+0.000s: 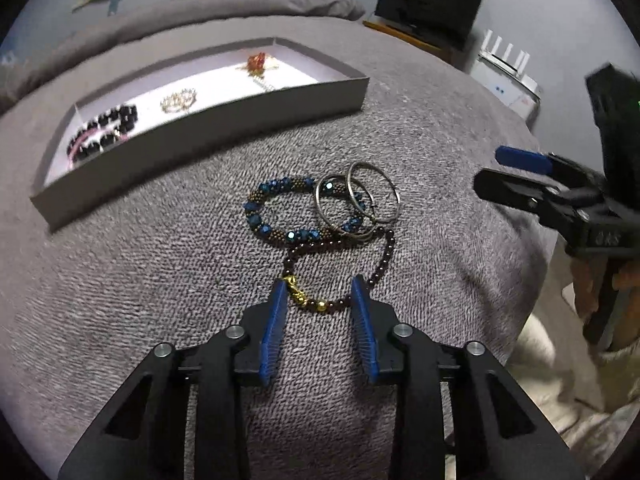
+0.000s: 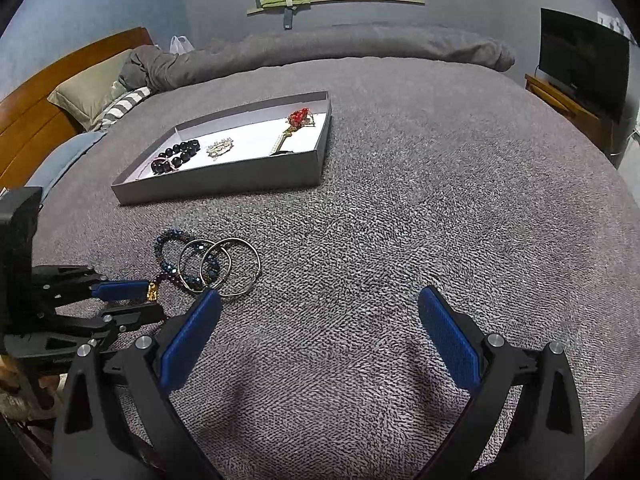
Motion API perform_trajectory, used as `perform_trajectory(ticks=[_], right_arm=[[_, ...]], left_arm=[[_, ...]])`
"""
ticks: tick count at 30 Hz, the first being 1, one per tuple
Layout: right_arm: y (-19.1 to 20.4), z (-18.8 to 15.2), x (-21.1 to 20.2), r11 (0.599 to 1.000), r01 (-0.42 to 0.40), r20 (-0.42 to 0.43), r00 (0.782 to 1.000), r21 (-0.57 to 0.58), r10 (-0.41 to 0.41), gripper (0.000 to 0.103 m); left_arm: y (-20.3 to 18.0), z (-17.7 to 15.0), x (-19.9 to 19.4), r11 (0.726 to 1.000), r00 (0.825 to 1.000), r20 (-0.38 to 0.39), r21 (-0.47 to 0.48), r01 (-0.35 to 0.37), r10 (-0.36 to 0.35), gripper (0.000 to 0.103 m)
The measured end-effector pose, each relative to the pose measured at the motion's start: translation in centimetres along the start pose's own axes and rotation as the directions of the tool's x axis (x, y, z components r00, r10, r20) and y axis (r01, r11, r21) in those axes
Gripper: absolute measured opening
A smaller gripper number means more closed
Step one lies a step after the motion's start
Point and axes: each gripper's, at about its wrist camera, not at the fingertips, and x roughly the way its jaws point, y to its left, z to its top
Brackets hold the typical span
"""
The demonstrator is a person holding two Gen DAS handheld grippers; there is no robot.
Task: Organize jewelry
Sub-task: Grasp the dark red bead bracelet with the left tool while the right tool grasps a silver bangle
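Note:
A dark beaded bracelet with gold beads (image 1: 320,304) lies on the grey bedspread, its near part between the blue pads of my open left gripper (image 1: 322,288). Just beyond it lie a blue crystal bracelet (image 1: 280,208) and two silver hoops (image 1: 372,196), overlapping. A grey tray (image 1: 224,128) further back holds black beads (image 1: 104,128), a gold piece (image 1: 178,100) and a red ornament (image 1: 257,61). In the right wrist view my right gripper (image 2: 320,300) is open and empty over bare bedspread, to the right of the hoops (image 2: 232,268), the blue bracelet (image 2: 172,240) and the tray (image 2: 224,188). The left gripper (image 2: 140,300) shows there at the left.
The bed carries a rolled grey duvet (image 2: 320,52) and pillows (image 2: 92,92) by a wooden headboard. A dark TV (image 2: 580,64) on a wooden stand is off the bed's right side. The right gripper (image 1: 504,172) enters the left wrist view from the right edge.

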Motion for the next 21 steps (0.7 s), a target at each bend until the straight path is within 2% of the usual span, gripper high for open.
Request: perform_trajectory(ticks=[2, 5, 7, 11, 17, 21], right_arm=[[0.2, 0.0, 0.1, 1.0, -0.001, -0.002, 1.0, -0.006, 0.001, 0.097], [0.6, 0.1, 0.1, 1.0, -0.011, -0.001, 1.0, -0.014, 0.011, 0.097], [1.0, 0.2, 0.3, 1.0, -0.021, 0.002, 1.0, -0.023, 0.021, 0.097], [2.2, 0.0, 0.9, 0.997, -0.043, -0.006, 0.999, -0.063, 0.043, 0.097], [4.0, -0.3, 2.4, 0.989, -0.07, -0.031, 0.997, -0.132, 0.066, 0.097], [4.7, -0.6, 3.9, 0.983, -0.064, -0.067, 0.996, -0.175, 0.052, 0.081]], left_arm=[[0.1, 0.0, 0.3, 1.0, 1.0, -0.003, -0.013, -0.009, 0.009, 0.03], [0.5, 0.1, 0.4, 0.999, 1.0, -0.01, -0.034, -0.026, 0.026, 0.018], [0.9, 0.2, 0.3, 0.999, 0.999, -0.012, -0.034, -0.04, 0.039, 0.005], [1.1, -0.1, -0.5, 0.999, 0.999, -0.009, -0.006, -0.052, 0.051, 0.005], [2.4, -0.5, -2.9, 0.992, 0.992, 0.027, 0.018, -0.125, 0.124, 0.005], [4.2, -0.8, -4.3, 0.985, 0.985, 0.039, -0.002, -0.17, 0.17, 0.005]])
